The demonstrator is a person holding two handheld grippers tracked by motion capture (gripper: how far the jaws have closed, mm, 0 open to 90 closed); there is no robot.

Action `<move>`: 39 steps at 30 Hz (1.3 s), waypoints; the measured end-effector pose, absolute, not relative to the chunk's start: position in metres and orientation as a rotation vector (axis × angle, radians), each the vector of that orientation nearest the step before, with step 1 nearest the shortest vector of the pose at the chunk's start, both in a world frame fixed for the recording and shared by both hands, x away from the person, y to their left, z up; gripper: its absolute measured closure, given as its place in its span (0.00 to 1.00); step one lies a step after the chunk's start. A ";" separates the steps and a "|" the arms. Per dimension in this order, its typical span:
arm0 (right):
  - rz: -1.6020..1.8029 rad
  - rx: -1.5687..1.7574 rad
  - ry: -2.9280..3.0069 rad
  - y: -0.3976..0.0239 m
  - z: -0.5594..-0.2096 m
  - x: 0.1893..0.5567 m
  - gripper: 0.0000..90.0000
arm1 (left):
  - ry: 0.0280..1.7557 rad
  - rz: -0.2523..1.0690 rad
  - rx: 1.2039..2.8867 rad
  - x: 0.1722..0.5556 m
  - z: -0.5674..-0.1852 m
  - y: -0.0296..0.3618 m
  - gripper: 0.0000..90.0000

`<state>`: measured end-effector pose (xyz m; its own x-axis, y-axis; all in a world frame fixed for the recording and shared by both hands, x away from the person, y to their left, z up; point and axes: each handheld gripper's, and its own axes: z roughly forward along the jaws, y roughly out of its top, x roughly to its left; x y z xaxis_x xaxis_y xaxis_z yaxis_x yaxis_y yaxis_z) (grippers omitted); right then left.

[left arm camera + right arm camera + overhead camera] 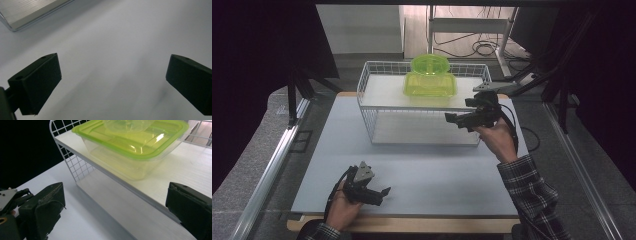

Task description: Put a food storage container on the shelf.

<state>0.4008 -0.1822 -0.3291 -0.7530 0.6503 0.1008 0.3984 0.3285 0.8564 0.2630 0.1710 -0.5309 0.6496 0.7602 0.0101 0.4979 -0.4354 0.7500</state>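
In the high view we see the green container (430, 84) sitting on the top shelf of the white wire rack (367, 75) in the upper centre of the frame, with a round green lid or bowl (430, 64) resting on it. The right gripper (460, 120) hovers at the rack's right front corner, its jaws apart and empty, so the container lies up and to the left of them in the frame. In the right gripper view we see the container (135, 147) above and ahead of the jaws, across the upper half of the frame, well apart from both pads. The left gripper (379, 194) rests low on the table (437, 175) at lower left, jaws likewise apart and empty, well away from the rack. We judge the right hand (498, 141) far nearer, and the container's long axis runs left to right along the shelf.
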 end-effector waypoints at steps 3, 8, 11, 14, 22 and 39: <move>1.399 0.949 2.332 -0.182 -0.335 0.397 0.03 | 0.972 0.451 2.126 0.263 -0.531 0.171 0.00; 1.375 0.939 2.342 -0.183 -0.346 0.390 0.03 | 0.972 0.450 2.128 0.263 -0.531 0.171 0.00; 1.364 0.934 2.351 -0.184 -0.354 0.387 0.03 | 0.972 0.449 2.129 0.263 -0.532 0.170 0.00; 1.352 0.931 2.356 -0.185 -0.364 0.382 0.03 | 0.973 0.445 2.130 0.263 -0.532 0.170 0.00; 1.329 0.933 2.364 -0.189 -0.387 0.374 0.03 | 0.974 0.443 2.135 0.263 -0.532 0.170 0.00; 1.282 0.994 2.339 -0.206 -0.430 0.359 0.02 | 0.955 0.439 2.160 0.263 -0.533 0.167 0.00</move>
<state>0.3588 -0.2056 -0.4295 -0.7182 0.6923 0.0692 0.4307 0.3643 0.8257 0.2628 0.1674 -0.5330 0.6670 0.7449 0.0178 0.4987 -0.4641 0.7321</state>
